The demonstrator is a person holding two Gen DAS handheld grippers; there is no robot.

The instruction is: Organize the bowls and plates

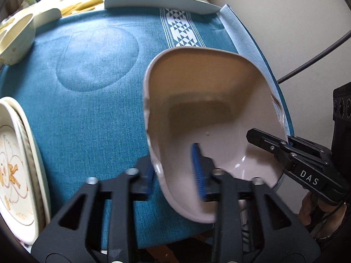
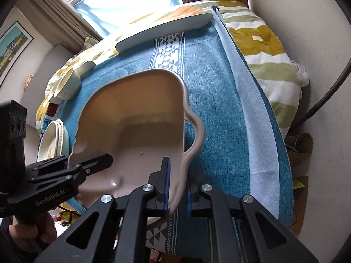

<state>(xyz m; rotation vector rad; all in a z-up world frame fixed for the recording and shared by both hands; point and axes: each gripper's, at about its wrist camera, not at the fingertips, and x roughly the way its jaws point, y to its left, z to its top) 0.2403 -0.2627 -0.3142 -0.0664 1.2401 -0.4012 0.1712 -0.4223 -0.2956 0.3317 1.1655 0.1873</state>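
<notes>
I hold the pink dish [image 1: 210,118] above the blue cloth [image 1: 92,100], my left gripper [image 1: 175,171] pinching its left rim and my right gripper [image 2: 177,188] its right rim, long axis running away from me, plate stack [image 1: 19,162] lying near-left.

Left wrist view looks forward from the pink dish [image 1: 210,118]'s left rim, right wrist view from its right; both close, sharing dish and teal cloth [image 1: 92,70]
</notes>
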